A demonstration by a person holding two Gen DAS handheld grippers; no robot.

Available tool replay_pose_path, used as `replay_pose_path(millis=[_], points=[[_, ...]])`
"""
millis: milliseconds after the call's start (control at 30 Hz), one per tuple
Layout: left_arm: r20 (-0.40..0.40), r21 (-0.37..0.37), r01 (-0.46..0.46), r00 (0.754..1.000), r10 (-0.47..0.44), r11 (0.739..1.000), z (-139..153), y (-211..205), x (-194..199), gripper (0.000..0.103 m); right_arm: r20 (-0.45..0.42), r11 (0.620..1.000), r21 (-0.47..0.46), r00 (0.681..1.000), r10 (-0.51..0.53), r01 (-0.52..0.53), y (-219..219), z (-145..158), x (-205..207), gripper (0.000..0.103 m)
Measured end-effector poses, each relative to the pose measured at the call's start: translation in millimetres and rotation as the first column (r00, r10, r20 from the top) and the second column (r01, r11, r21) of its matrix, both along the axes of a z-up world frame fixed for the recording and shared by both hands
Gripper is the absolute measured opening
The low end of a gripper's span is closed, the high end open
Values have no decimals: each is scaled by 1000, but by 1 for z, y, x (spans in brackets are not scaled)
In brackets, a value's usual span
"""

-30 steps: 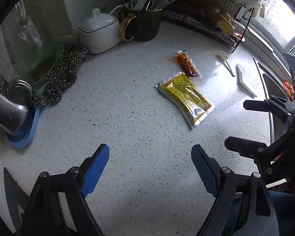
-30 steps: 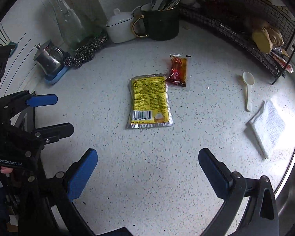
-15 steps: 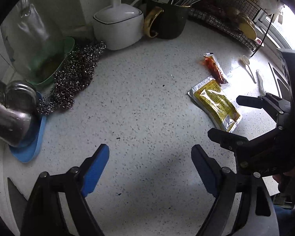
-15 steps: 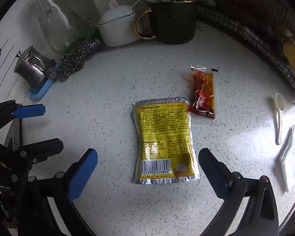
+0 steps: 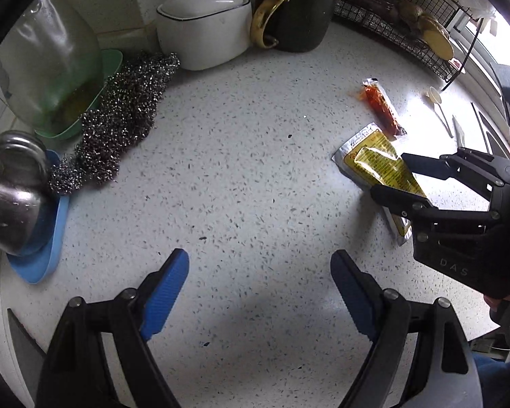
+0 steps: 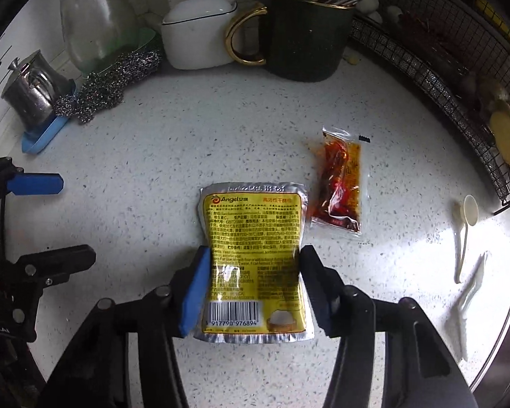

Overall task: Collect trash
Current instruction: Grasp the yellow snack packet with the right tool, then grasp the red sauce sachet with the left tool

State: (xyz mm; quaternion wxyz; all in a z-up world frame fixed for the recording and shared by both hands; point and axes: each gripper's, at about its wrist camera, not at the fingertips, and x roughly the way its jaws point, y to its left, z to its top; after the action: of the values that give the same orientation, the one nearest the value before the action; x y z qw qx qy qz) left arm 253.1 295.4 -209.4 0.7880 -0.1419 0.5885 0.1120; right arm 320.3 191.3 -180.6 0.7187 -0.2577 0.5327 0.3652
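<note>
The yellow yeast packet is lying flat on the speckled counter, and my right gripper has just been closing, its pads now pinching the packet's sides. A red sauce sachet is lying just beside it. My left gripper is hovering spread wide, holding nothing.

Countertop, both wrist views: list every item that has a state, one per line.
Right gripper: jaws just closing, pads pinching the yellow foil packet.
Yellow foil packet: sealed, buckled at the sides, on the speckled counter.
Left gripper: open, nothing between its fingers.
Red sauce sachet: lying flat, ungripped.
White lidded jar: lid on.
Dark green mug: upright, holding utensils.
</note>
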Motion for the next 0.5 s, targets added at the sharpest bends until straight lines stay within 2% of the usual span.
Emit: replay_pose_path(millis=[133, 200, 400, 500], points=[[11, 1, 6, 1000, -6, 1000, 9, -4, 3, 84, -7, 1000, 25, 1000, 19, -19, -4, 2, -7, 36], [17, 1, 15, 1000, -15, 1000, 14, -6, 7, 84, -37, 999, 41, 999, 12, -11, -11, 3, -10, 32], [49, -12, 67, 997, -66, 998, 28, -30, 34, 84, -110, 991, 68, 988, -106, 114, -60, 9, -9, 32], [62, -21, 84, 995, -83, 996, 31, -40, 54, 84, -93, 983, 71, 982, -162, 169, -85, 19, -3, 32]])
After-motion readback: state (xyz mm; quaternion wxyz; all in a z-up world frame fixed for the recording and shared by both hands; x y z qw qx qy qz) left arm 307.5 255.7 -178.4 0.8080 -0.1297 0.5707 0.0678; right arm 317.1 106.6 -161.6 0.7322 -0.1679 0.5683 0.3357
